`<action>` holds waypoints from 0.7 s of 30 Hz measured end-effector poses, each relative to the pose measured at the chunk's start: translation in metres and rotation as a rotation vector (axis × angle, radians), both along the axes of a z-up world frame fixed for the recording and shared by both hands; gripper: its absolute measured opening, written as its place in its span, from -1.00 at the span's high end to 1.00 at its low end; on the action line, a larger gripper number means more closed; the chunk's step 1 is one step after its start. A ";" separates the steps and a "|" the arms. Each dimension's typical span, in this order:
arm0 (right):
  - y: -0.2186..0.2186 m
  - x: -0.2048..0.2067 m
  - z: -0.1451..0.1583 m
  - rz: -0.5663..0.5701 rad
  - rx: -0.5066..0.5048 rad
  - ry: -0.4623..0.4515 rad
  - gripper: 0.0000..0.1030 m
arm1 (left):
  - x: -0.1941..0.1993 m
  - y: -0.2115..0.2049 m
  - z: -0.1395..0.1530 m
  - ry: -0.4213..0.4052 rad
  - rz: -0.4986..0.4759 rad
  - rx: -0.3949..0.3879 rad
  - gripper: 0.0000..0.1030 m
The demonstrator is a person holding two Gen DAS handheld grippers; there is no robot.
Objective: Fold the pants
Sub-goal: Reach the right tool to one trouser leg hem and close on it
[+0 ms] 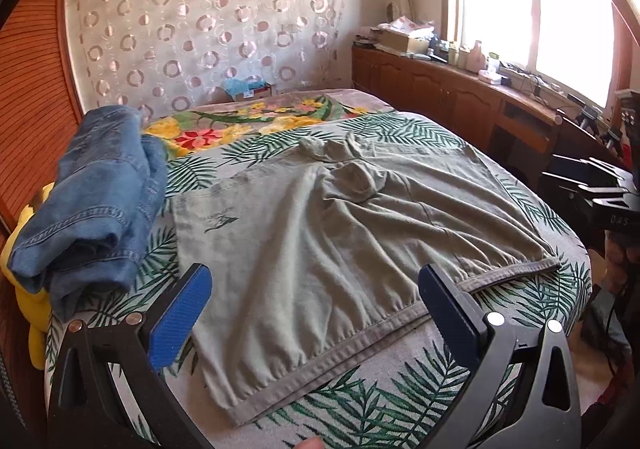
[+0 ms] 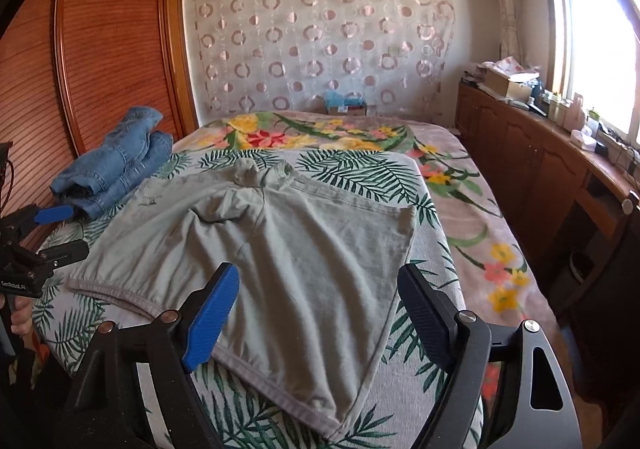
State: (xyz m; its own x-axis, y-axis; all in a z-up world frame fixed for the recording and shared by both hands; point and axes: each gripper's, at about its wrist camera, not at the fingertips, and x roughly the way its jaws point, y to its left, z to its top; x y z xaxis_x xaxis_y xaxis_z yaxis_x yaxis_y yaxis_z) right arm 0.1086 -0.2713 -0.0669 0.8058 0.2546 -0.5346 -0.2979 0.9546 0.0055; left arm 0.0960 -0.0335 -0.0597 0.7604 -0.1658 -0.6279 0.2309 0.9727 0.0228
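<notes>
Grey-green pants (image 1: 320,233) lie spread flat on the bed, waistband toward me, legs pointing away; they also show in the right wrist view (image 2: 280,249). My left gripper (image 1: 316,289) is open and empty, hovering above the waistband near the pants' left side. My right gripper (image 2: 320,297) is open and empty above the pants' right side, near the waistband corner. The left gripper also shows at the left edge of the right wrist view (image 2: 56,229), open.
Folded blue jeans (image 1: 96,209) lie on the bed's left side beside a wooden wardrobe (image 2: 100,29). The bed (image 2: 460,209) has a leaf-print cover and a floral blanket. A wooden cabinet (image 1: 460,89) with clutter runs under the window at right.
</notes>
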 end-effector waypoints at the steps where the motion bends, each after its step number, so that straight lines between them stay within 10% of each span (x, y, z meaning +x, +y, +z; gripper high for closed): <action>1: -0.002 0.004 0.001 0.008 -0.002 0.006 -0.59 | 0.002 -0.003 -0.001 0.002 -0.010 0.002 -1.00; 21: -0.061 0.119 0.000 -0.049 -0.040 0.179 0.07 | 0.055 -0.054 -0.013 0.090 -0.123 -0.010 -1.00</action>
